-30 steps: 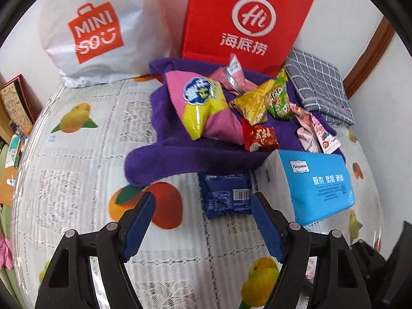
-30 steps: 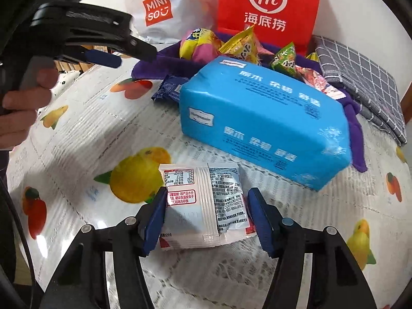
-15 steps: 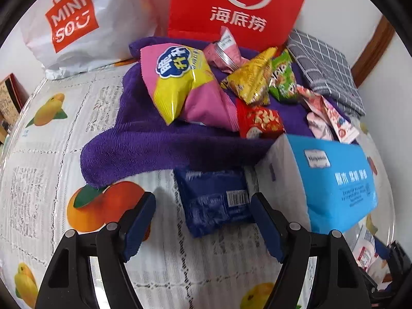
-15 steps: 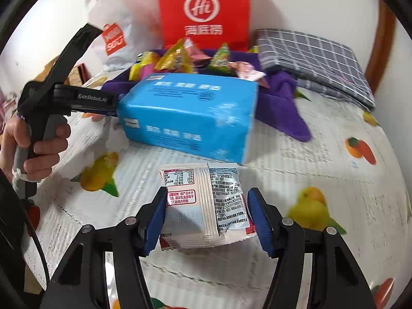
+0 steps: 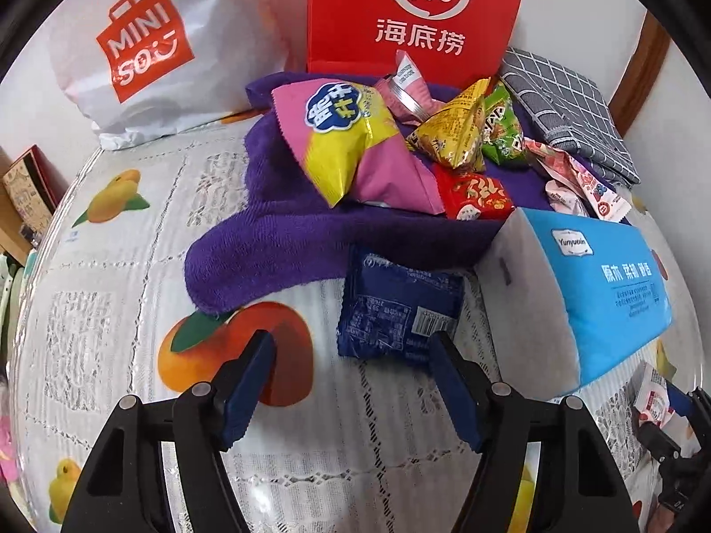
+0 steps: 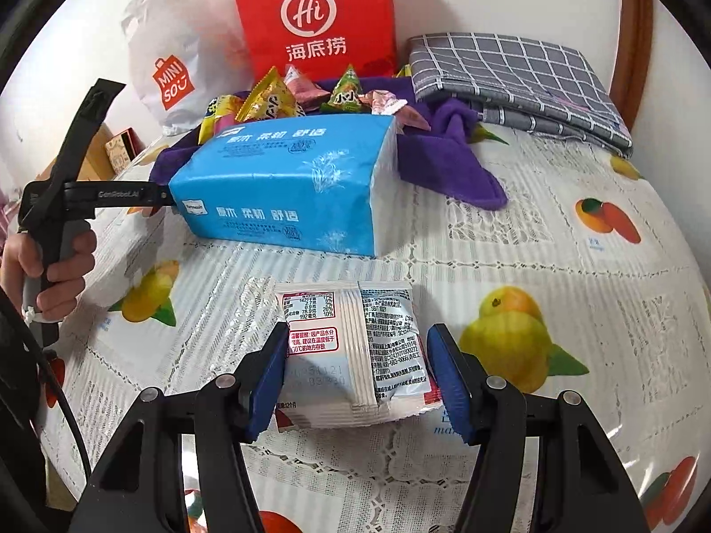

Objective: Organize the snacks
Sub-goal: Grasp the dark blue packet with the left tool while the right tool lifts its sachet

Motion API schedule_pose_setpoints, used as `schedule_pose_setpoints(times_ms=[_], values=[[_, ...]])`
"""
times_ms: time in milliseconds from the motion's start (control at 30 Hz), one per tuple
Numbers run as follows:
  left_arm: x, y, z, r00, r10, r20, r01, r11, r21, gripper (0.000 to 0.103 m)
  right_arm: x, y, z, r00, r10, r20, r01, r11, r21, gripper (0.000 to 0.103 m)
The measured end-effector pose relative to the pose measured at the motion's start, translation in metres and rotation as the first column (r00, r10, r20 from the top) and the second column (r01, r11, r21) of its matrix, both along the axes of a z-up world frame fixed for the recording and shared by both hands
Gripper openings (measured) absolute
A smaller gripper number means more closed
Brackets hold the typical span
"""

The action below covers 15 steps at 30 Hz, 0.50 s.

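Right tool clamped on white snack packet; left tool gaping, jaws just been narrowing, nothing between them, blue packet just ahead.

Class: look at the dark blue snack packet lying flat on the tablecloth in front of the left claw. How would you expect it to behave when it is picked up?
The blue packet is a thin, crinkled film pouch, so it would probably flex, not stay stiff. It lies flat and looks lightly filled, so likely light. Its glossy film may slip between the left claw pads unless gripped firmly.
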<state>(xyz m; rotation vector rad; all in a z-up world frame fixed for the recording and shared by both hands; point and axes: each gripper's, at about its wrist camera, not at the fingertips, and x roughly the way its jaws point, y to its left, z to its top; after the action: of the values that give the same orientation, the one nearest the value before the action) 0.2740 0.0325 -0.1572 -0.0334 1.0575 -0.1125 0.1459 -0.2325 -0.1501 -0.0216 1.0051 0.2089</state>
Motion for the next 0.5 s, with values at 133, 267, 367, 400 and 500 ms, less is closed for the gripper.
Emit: schedule_pose_setpoints(times_ms=[133, 267, 367, 400, 500], values=[[0.008, -0.013, 0.000, 0.998, -0.056, 0.003, 0.056, 0.998, 0.023, 0.070, 0.000, 0.001, 0.000, 1.000, 0.001, -0.001, -0.001, 1.000, -0.005, 0.062], [0.010, -0.017, -0.003, 0.996, -0.086, 0.013, 0.086, 0.996, -0.002, 0.071, -0.002, 0.000, 0.001, 1.000, -0.004, -0.002, 0.004, 1.000, -0.003, 0.062], [0.005, -0.017, -0.004, 0.994, -0.102, 0.039, 0.102, 0.995, 0.010, 0.068, -0.002, -0.001, -0.001, 1.000, -0.012, -0.005, 0.012, 1.000, -0.003, 0.062], [0.002, -0.017, -0.004, 0.993, -0.111, 0.048, 0.110, 0.994, 0.026, 0.060, -0.002, 0.000, -0.001, 1.000, -0.014, -0.006, 0.014, 1.000, -0.004, 0.062], [-0.003, -0.015, 0.000, 0.991, -0.123, 0.051, 0.123, 0.992, 0.003, 0.037, 0.001, 0.003, -0.001, 1.000, -0.013, -0.006, 0.013, 1.000, -0.009, 0.062]])
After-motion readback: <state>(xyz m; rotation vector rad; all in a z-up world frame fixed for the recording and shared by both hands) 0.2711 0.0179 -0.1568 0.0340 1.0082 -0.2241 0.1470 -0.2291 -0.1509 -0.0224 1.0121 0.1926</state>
